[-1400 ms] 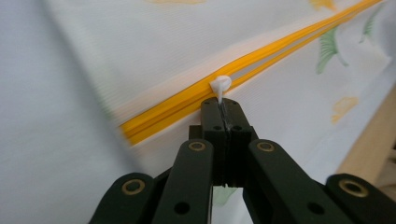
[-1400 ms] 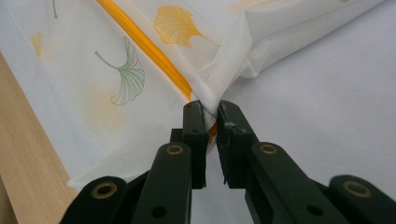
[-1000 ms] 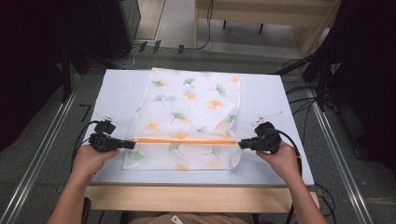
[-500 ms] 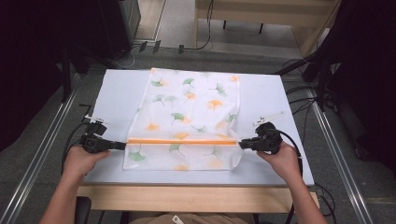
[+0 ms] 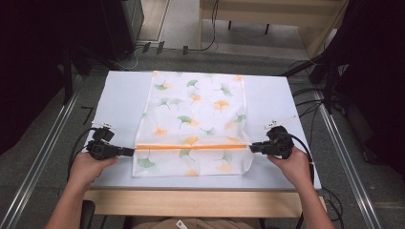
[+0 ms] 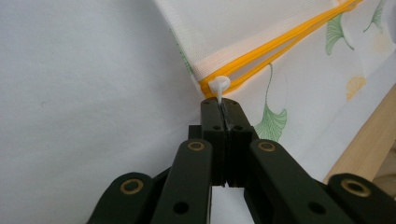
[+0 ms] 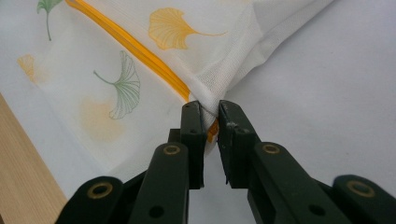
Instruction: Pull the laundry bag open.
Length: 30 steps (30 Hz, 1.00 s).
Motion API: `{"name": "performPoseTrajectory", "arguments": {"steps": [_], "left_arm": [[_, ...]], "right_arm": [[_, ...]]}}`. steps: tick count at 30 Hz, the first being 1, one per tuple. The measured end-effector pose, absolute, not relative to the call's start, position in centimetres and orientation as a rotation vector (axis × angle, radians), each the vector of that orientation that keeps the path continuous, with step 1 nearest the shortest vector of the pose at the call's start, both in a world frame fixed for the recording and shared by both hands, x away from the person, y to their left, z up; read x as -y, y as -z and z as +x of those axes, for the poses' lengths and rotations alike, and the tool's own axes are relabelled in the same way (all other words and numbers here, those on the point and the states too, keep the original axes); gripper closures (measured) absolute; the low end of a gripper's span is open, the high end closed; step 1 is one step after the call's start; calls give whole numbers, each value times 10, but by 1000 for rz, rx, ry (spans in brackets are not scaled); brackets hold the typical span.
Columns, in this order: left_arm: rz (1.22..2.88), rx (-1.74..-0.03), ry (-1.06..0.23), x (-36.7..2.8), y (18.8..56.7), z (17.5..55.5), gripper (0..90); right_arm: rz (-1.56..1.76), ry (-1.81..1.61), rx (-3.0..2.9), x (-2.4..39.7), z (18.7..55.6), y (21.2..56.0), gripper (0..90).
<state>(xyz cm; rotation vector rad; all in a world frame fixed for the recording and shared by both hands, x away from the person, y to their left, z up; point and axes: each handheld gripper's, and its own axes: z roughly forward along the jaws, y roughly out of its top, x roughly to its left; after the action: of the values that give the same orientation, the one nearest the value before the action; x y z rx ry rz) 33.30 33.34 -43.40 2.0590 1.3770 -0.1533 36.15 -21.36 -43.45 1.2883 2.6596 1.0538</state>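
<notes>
Fine white mesh bag [image 5: 197, 119] flat on white table [image 5: 119, 90], near front edge, ginkgo leaves printed green and orange. Weave visible close up, thin, semi-sheer. Orange zipper [image 5: 191, 146] runs straight across lower part, closed. Contents: cannot tell. Left gripper [image 6: 219, 105] jaws pressed together on small white zipper pull [image 6: 218, 86] at bag's left edge. Right gripper [image 7: 210, 114] jaws pinching bunched mesh at zipper's right end, narrow gap between them. Pale wood table edge [image 5: 200, 200] in front.

A white table [image 5: 119, 95] with a wooden front edge stands on grey floor [image 5: 43, 143].
</notes>
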Motion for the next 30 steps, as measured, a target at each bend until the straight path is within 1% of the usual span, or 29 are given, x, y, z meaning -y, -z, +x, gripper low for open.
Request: {"name": "performPoseTrajectory", "arguments": {"steps": [2,5,6,8,9,10,13,14,15,17,18,19,20,21,22,23,24,25,26,28,29,30], "left_arm": [[2057,-1382,158,-334,435,334,900],[2055,-1381,147,-335,436,334,895],[2055,-1381,147,-335,436,334,882],[2051,-1383,129,-335,437,334,849],[2051,-1383,129,-335,437,334,829],[2044,-1381,129,-336,437,334,829],[2031,-1378,122,-337,437,334,767],[2026,-1378,115,-338,437,334,767],[2015,-1376,111,-339,436,334,731],[2008,-1375,98,-339,435,334,698],[2001,-1370,86,-339,434,333,698],[2007,-1391,23,-340,431,333,619],[2007,-1391,23,-340,431,333,593],[2011,-1397,-46,-341,428,333,551],[2011,-1397,-46,-341,428,333,499],[2005,-1401,-75,-342,427,333,465],[1998,-1400,-93,-343,426,333,465],[1987,-1391,-122,-346,425,333,427],[1987,-1391,-122,-346,425,333,417],[1971,-1393,-132,-349,425,333,412],[1962,-1396,-148,-353,424,333,408],[1962,-1396,-148,-353,424,333,401]], "right_arm": [[1271,-1052,-2661,212,361,434,820],[1298,-1049,-2690,210,362,441,757],[1298,-1049,-2690,210,362,441,757],[1304,-1034,-2713,207,363,448,662],[1304,-1034,-2713,207,363,448,662],[1300,-1038,-2712,206,364,449,621],[1274,-1032,-2684,202,364,451,600],[1274,-1032,-2684,202,364,451,600],[1282,-1051,-2669,202,365,451,590],[1278,-1085,-2645,204,366,449,580],[1278,-1085,-2645,204,366,449,580],[1287,-1101,-2624,206,366,448,573],[1287,-1101,-2624,206,366,448,573],[1298,-1111,-2607,209,366,447,550],[1291,-1121,-2600,211,367,448,528],[1289,-1129,-2590,212,367,448,502],[1289,-1129,-2590,212,367,448,502],[1300,-1145,-2564,216,369,448,467],[1327,-1159,-2549,218,370,447,456],[1358,-1167,-2531,221,371,446,438],[1391,-1183,-2485,227,372,444,400],[1391,-1183,-2485,227,372,444,400]]}}
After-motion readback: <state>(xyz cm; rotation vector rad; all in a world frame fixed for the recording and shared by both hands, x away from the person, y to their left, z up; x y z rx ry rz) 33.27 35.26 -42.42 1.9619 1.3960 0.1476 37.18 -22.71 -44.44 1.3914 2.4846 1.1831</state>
